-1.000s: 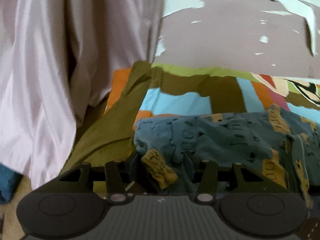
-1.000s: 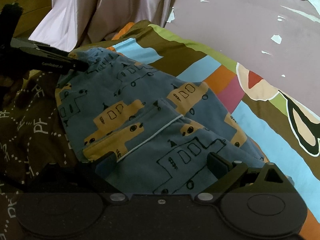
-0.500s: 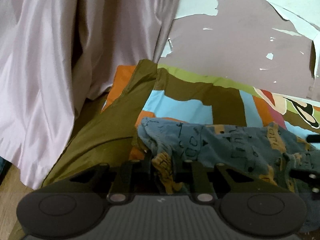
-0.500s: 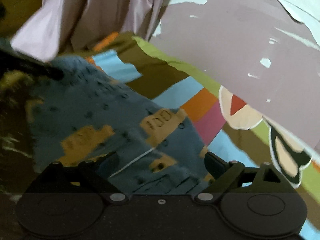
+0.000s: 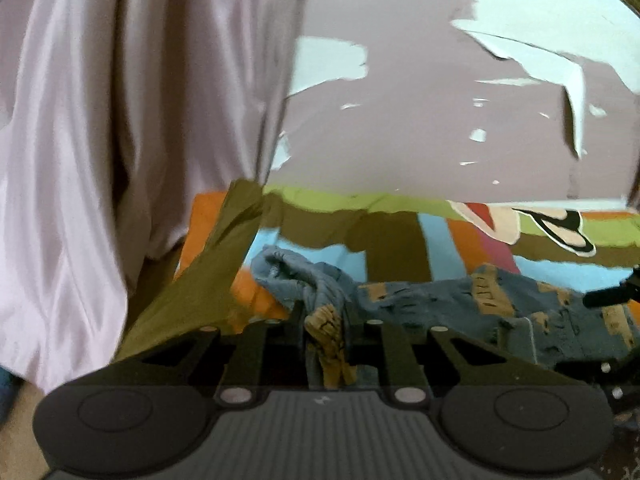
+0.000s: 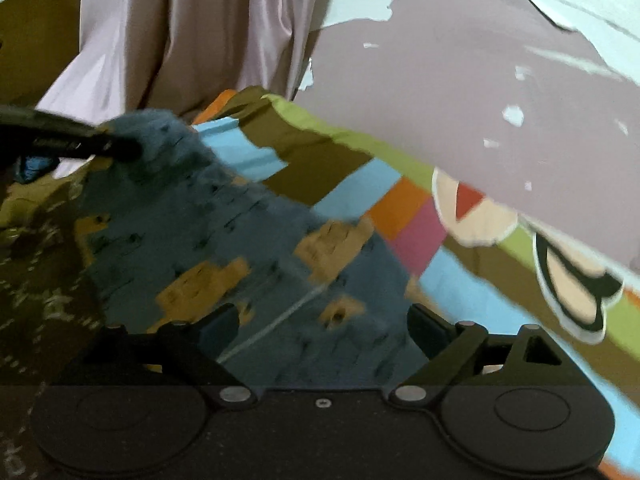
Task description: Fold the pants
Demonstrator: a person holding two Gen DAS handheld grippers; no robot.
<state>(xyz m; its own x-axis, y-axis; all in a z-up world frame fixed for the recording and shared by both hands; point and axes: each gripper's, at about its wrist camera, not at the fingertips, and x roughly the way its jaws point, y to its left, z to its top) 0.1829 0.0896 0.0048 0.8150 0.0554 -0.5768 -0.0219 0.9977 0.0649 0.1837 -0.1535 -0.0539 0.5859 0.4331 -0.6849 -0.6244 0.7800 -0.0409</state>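
Observation:
The pants (image 5: 460, 304) are blue with yellow car prints and lie across a colourful patchwork bedspread (image 5: 392, 240). My left gripper (image 5: 324, 316) is shut on a bunched edge of the pants and holds it lifted. In the right wrist view the pants (image 6: 248, 240) spread out ahead, and my right gripper (image 6: 320, 320) is open with its fingers wide apart over the cloth. The left gripper (image 6: 100, 144) shows there at the far left, pinching the pants' far corner. The right gripper's finger shows at the right edge of the left wrist view (image 5: 608, 296).
A pale pink curtain (image 5: 120, 140) hangs at the left beside a mauve wall (image 5: 420, 120) with peeling paint. An olive sheet (image 5: 200, 288) drapes off the bed's left corner. A dark brown patterned cloth (image 6: 40, 280) lies to the left of the pants.
My left gripper closed on the pants' edge and lifted it up and away. My right gripper rose and tilted, staying open over the cloth.

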